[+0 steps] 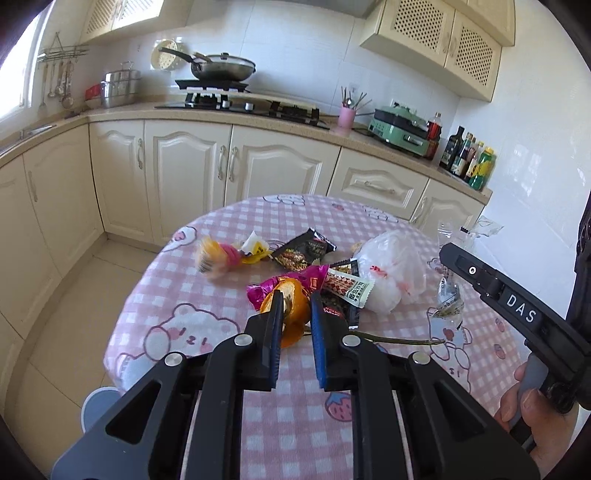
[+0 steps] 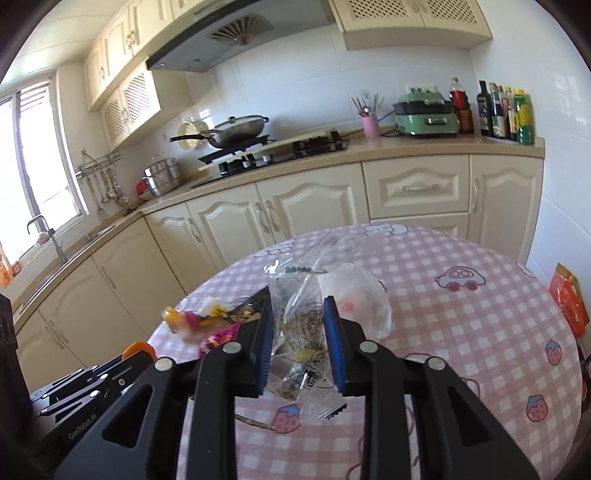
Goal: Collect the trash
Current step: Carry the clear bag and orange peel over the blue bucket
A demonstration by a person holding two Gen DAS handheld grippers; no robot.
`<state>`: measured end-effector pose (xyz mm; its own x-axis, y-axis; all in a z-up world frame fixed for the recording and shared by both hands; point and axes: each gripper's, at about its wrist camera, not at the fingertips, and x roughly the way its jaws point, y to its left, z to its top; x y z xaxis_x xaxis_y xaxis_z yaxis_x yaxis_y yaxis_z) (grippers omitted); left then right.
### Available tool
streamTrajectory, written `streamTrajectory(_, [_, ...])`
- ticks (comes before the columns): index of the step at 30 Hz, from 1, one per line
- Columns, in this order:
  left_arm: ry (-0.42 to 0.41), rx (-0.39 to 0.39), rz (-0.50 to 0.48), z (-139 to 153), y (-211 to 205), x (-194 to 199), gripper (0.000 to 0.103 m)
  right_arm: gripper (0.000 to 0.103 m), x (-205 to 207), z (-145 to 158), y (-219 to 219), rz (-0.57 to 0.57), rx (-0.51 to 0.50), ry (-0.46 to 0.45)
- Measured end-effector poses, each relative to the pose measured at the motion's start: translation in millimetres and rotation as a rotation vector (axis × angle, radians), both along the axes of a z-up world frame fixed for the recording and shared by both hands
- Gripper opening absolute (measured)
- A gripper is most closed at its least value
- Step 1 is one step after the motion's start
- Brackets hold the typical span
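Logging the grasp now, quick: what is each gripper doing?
Left gripper: open, jaws either side of the orange peel, not yet clamped.
Right gripper: open around the clear plastic bag, no firm grip visible.

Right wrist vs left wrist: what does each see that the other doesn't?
Right wrist only: range hood, sink faucet, an orange package at the table's right edge, and a clear plastic bag between the open fingers of the right gripper.
Left wrist only: orange peel between the open fingers of the left gripper, and a dry stem.
Both: pink checkered tablecloth, white plastic bag, wok, green appliance.
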<state>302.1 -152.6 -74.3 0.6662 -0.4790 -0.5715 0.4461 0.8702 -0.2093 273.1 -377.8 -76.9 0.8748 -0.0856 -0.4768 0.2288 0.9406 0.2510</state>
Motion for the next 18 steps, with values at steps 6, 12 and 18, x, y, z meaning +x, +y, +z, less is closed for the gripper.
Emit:
streamTrajectory(6, [-0.047,0.007,0.095,12,49,-23,0.013,0.026,-4,18,51,0.12,-0.01,-0.026])
streamTrajectory(12, [-0.037,0.019,0.23,9,118,-33,0.013,0.026,7,22,126,0.281,-0.017,-0.022])
streamTrajectory(18, [0.006,0.024,0.394,-7,194,-38,0.013,0.026,28,9,218,0.474,-0.023,0.026])
